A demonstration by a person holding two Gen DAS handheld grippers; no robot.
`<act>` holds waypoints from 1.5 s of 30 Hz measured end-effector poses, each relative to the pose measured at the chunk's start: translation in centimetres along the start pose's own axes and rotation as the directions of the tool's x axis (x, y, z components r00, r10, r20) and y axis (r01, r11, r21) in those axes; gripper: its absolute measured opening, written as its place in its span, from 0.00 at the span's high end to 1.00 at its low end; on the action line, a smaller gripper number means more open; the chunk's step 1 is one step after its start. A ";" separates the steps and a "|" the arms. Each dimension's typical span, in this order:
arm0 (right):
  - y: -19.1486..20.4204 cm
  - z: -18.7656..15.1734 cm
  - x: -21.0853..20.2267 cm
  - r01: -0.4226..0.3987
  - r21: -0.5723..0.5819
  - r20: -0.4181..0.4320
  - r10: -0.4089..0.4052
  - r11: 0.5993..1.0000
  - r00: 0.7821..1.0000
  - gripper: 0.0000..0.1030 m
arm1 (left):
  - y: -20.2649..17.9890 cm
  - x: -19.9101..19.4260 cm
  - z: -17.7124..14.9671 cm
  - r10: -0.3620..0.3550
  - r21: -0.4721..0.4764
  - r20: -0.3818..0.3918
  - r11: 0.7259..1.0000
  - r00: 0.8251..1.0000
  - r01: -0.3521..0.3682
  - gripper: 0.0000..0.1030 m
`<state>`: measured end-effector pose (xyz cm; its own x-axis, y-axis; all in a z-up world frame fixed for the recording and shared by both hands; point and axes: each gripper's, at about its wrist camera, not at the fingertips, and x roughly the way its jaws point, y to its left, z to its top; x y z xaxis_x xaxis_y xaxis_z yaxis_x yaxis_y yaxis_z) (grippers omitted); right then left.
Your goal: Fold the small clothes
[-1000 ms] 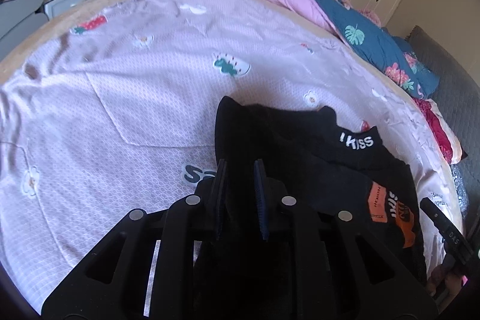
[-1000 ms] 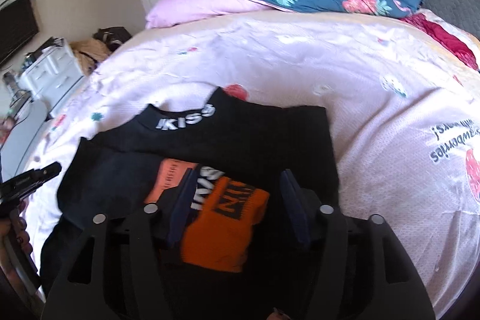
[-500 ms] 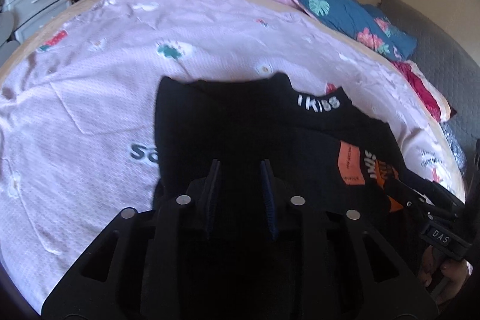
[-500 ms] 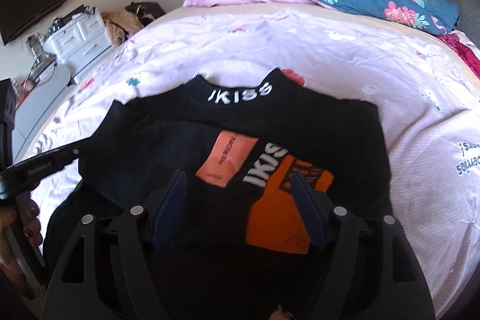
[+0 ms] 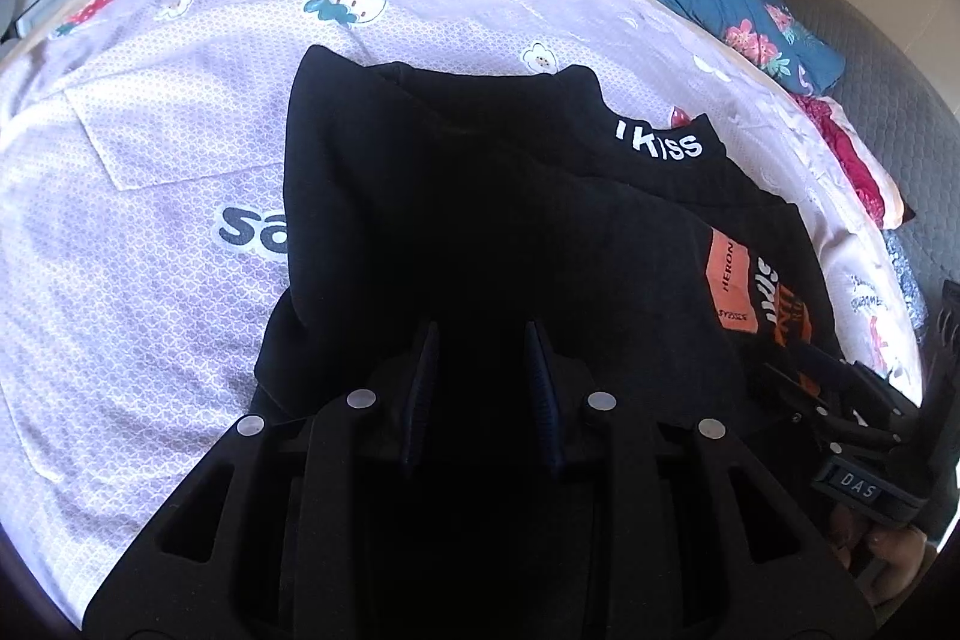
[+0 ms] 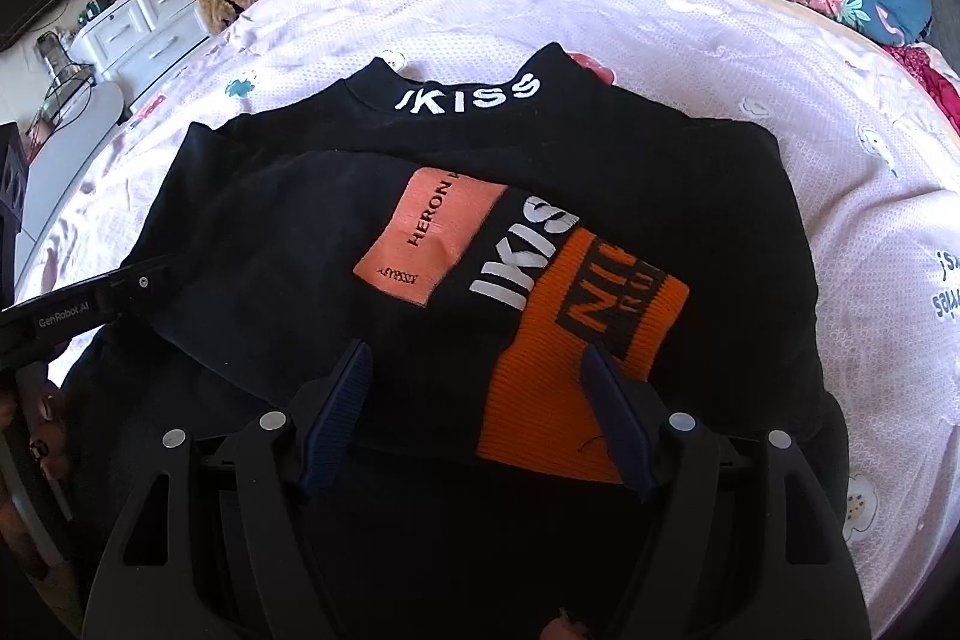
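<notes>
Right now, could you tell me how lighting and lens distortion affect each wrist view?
Left wrist view: the black top is underexposed, its folds lost in shadow, and the bedsheet bows with fisheye curvature. Right wrist view: brighter, orange cuff and lettering sharp, edges equally curved.

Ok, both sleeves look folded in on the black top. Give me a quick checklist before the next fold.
1. Black top lying flat on the bedsheet: ok.
2. Orange cuff lying folded onto the body, inside the outline: ok.
3. Right claw released, nothing pinched: ok.
4. Left claw free of the fabric: cannot tell, black on black.
5. Collar flat, lettering readable: ok.
6. Near hem ready to grab: cannot tell, hidden under the claws.
</notes>
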<state>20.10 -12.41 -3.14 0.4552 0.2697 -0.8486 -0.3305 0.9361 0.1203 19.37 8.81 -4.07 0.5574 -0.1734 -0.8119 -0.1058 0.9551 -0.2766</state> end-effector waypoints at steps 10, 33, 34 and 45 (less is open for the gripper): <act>-1.2 0.4 -1.9 -0.060 0.063 0.063 0.056 0.996 0.996 0.07 | -0.5 -0.6 0.0 -0.016 0.021 0.006 1.000 1.000 0.016 0.66; -1.7 1.2 -5.2 -0.101 0.096 0.179 0.083 0.990 0.980 0.04 | -0.6 -4.5 0.6 -0.006 0.022 0.132 1.000 0.991 0.003 0.09; -1.7 1.2 -5.3 -0.102 0.095 0.181 0.084 0.990 0.980 0.04 | -0.5 -4.7 0.7 -0.006 0.021 0.136 1.000 0.991 0.003 0.09; -1.8 1.5 -7.2 -0.103 0.094 0.228 0.080 0.990 0.970 0.04 | -0.4 -6.7 0.6 0.006 0.028 0.177 1.000 0.984 -0.011 0.09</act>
<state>18.63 -15.68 3.47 0.6041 0.3878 -0.6962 -0.2968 0.9202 0.2550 16.21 9.69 1.81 0.6941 -0.1226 -0.7093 -0.0886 0.9634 -0.2532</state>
